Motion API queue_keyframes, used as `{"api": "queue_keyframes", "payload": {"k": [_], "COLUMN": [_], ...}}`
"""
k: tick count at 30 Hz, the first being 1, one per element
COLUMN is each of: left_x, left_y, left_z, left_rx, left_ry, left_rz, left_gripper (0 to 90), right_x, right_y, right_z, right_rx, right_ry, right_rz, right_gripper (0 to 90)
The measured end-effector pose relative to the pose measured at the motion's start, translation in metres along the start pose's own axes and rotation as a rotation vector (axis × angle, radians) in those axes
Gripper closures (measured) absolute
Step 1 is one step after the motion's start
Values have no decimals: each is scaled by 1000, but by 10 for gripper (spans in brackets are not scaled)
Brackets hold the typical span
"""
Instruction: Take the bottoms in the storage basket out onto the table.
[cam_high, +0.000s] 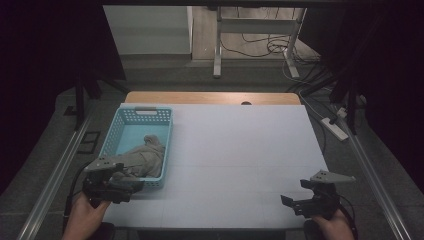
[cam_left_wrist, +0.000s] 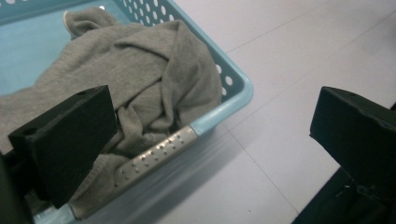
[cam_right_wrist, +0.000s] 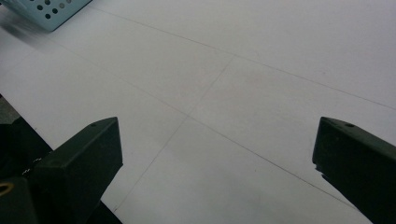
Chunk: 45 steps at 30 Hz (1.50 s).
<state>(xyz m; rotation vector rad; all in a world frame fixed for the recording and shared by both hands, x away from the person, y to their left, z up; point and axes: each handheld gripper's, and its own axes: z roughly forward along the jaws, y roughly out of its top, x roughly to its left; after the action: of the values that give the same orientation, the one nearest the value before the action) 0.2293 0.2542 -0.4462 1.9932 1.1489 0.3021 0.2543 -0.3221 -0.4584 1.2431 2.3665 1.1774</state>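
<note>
Spreading across the centre of the high view, a white table (cam_high: 240, 160) carries a light blue perforated basket (cam_high: 111, 134) at its left side. Crumpled inside the basket's near end lies a grey knit garment (cam_high: 146, 157), soft-folded, one hem draped over the front rim. At lower left, the left gripper (cam_high: 131, 186) hovers just beside that near corner, jaws spread wide, one jaw above the cloth, gripping nothing. At lower right, well apart from the basket, the right gripper (cam_high: 291, 204) hangs over bare tabletop, jaws likewise spread. No writing is legible.
</note>
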Motion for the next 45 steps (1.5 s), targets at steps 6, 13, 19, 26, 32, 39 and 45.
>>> {"api": "queue_keyframes", "payload": {"k": [6, 13, 19, 26, 32, 39, 45], "left_x": [4, 10, 16, 25, 33, 39, 44], "left_y": [5, 9, 13, 23, 30, 37, 45], "left_z": [5, 8, 14, 21, 25, 36, 51], "left_rx": [19, 42, 72, 101, 119, 171, 204], "left_ry": [16, 26, 23, 39, 68, 49, 39], "left_rz": [-2, 6, 13, 32, 30, 52, 67], "left_gripper": [0, 0, 0, 0, 0, 0, 0], "right_x": [0, 0, 0, 0, 0, 0, 0], "right_y": [0, 0, 0, 0, 0, 1, 1], "right_z": [0, 1, 1, 1, 1, 2, 1], "right_rx": [3, 5, 7, 10, 16, 18, 18], "right_ry": [2, 2, 3, 5, 6, 8, 9], "right_rz": [1, 0, 0, -2, -2, -3, -2], "right_gripper": [19, 19, 19, 19, 19, 19, 19]}}
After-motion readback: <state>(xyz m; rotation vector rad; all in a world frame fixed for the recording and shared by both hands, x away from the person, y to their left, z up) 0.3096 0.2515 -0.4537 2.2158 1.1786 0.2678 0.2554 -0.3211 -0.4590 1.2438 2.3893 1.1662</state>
